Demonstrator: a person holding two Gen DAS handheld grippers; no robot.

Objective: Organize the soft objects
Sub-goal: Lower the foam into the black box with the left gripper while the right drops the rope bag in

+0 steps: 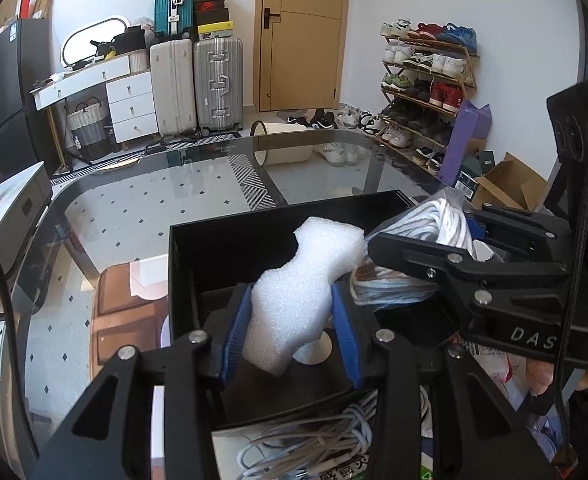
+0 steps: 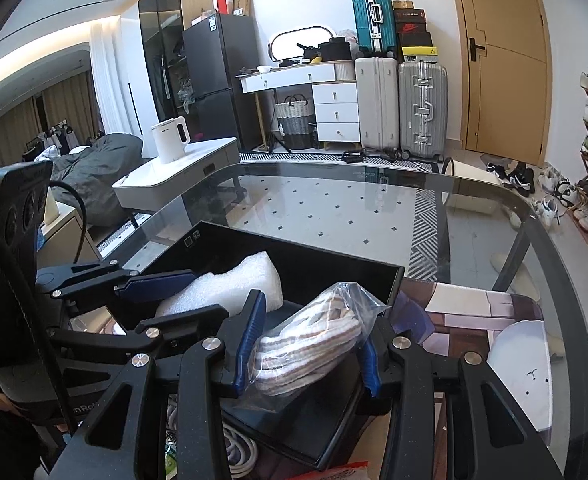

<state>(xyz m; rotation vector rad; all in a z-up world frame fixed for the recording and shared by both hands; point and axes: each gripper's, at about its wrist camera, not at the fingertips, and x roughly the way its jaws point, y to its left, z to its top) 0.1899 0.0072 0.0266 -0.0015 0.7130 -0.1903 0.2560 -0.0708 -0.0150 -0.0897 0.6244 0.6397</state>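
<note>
While both sets of fingers hang over the black open box [image 1: 213, 248] near the glass bench's [image 1: 133, 200] front edge, the left gripper [image 1: 291, 332] pinches the white foam block [image 1: 306, 280], long axis pointing away toward the box's far wall, and the right gripper [image 2: 308, 344] clamps the bagged striped cloth [image 2: 314, 340] just beside it.

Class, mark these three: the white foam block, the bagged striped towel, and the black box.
white foam block [image 1: 294, 300], left wrist view, its pinched middle.
bagged striped towel [image 2: 310, 344], right wrist view, the cloth's centre.
black box [image 2: 334, 270], right wrist view, far wall.
</note>
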